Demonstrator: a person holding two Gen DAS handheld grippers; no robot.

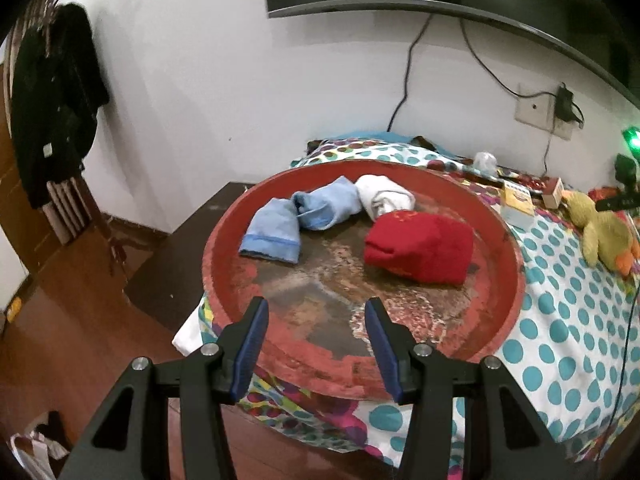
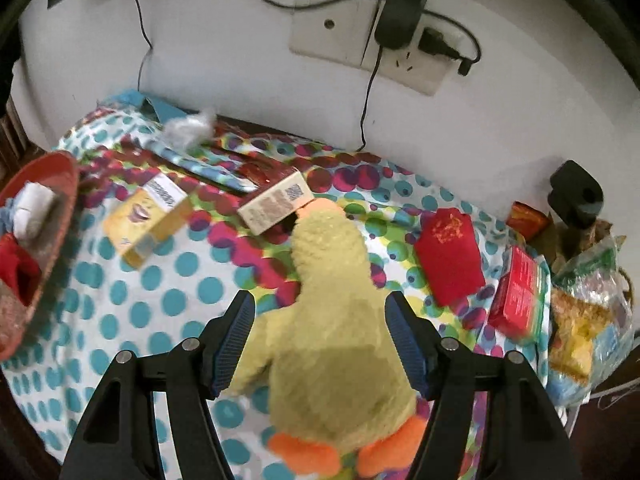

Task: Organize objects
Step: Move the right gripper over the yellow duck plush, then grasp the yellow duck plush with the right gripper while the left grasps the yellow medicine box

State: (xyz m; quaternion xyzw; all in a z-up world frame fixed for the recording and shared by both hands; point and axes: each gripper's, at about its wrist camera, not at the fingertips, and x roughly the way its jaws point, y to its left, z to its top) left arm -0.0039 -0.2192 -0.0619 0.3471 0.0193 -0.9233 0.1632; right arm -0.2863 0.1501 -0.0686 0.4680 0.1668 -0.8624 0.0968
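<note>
Between gripper fingers: duck lengthwise, head away.

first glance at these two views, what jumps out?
The yellow plush duck lies on the polka-dot cloth, between the fingers of the right gripper, which are not pressing it. The big red tray under the open left gripper holds rolled blue, white and red cloths.
</note>
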